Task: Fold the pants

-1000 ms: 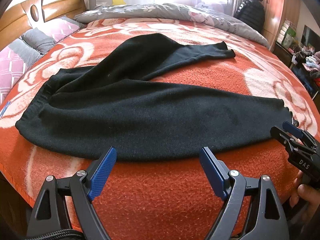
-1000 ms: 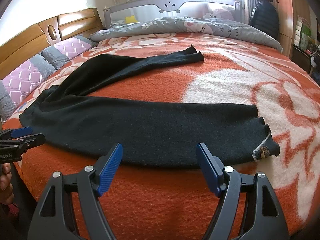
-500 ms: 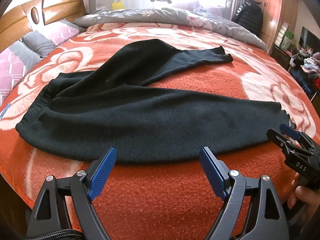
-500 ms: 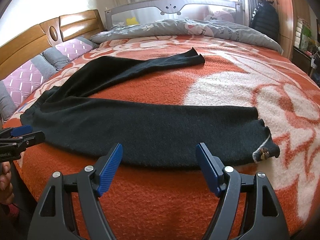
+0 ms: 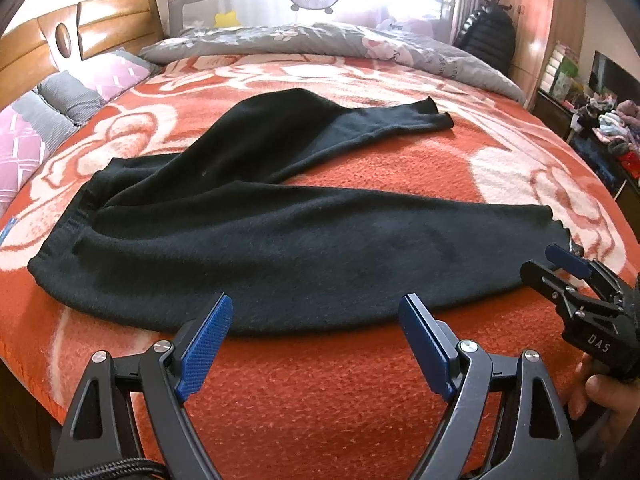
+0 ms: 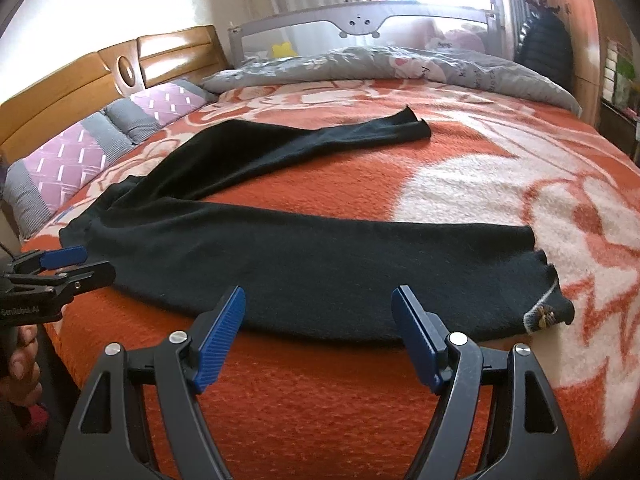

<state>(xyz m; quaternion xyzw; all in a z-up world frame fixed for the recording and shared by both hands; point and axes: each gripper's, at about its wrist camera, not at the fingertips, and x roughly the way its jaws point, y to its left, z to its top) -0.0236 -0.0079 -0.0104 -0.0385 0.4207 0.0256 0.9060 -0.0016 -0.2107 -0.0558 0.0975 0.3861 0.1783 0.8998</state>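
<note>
Black pants (image 5: pixel 280 240) lie spread on the orange blanket, waistband at the left, legs splayed to the right. The near leg runs along the bed's front edge and the far leg angles away. They also show in the right wrist view (image 6: pixel 320 264), with a small patch at the near cuff (image 6: pixel 542 318). My left gripper (image 5: pixel 316 340) is open and empty just short of the near leg. My right gripper (image 6: pixel 320 332) is open and empty, also just short of that leg. Each gripper shows in the other's view: the right (image 5: pixel 560 272) by the cuff, the left (image 6: pixel 72 266) by the waistband.
The orange floral blanket (image 5: pixel 320 400) covers the bed. Pillows (image 6: pixel 80 160) and a wooden headboard (image 6: pixel 80 92) are at the left. A grey duvet (image 5: pixel 320 40) and a bed rail (image 6: pixel 360 16) are at the far side. Cluttered furniture (image 5: pixel 600 128) stands at the right.
Both grippers have drawn back and risen slightly, tilting upward, so more of the room shows. They stay open. The pants have not moved.
</note>
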